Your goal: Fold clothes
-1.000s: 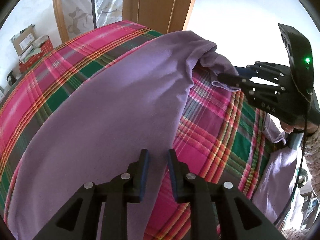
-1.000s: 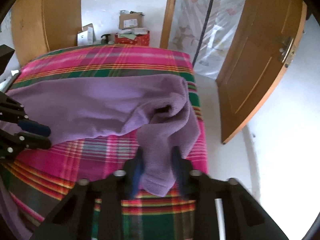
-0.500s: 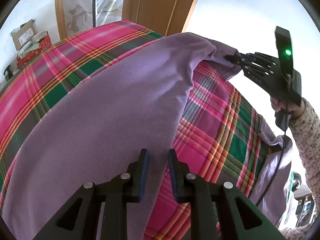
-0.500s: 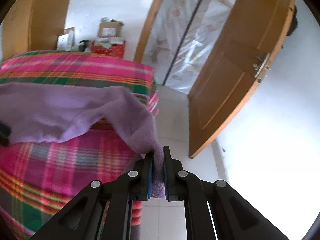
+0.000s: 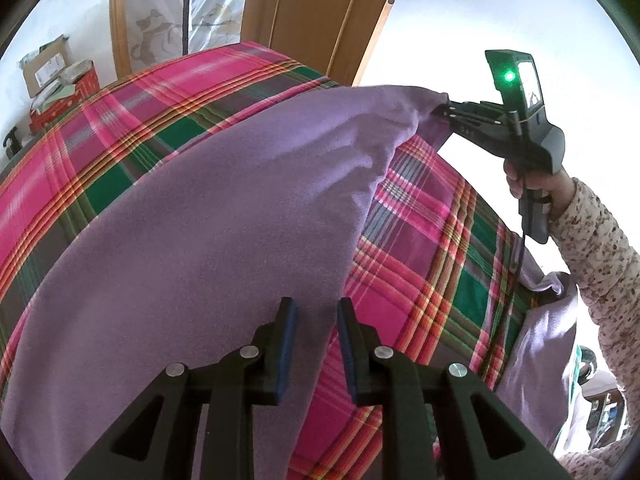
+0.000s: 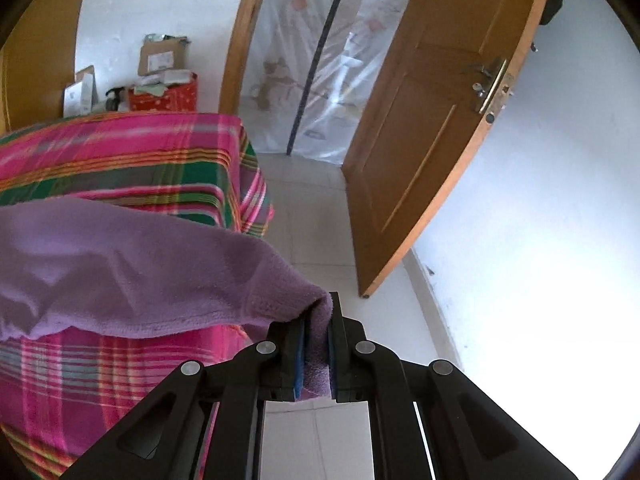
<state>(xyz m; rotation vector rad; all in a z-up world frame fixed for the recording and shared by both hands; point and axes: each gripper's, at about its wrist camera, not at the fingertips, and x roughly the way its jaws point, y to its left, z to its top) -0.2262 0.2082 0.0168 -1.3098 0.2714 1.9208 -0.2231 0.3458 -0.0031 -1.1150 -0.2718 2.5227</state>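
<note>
The purple fleece garment (image 5: 208, 216) lies spread on the plaid-covered bed (image 5: 120, 120). The right gripper (image 6: 317, 344) is clamped on its corner, drawing it taut; the left gripper (image 5: 312, 344), jaws apart, straddles its edge unclamped. Next it needs a clamp there.

Open door (image 6: 432, 152) narrows the bare floor (image 6: 316, 240) beside the bed (image 6: 132, 160).

Purple fleece garment (image 5: 208, 216) lies across plaid-covered bed (image 5: 120, 120).
</note>
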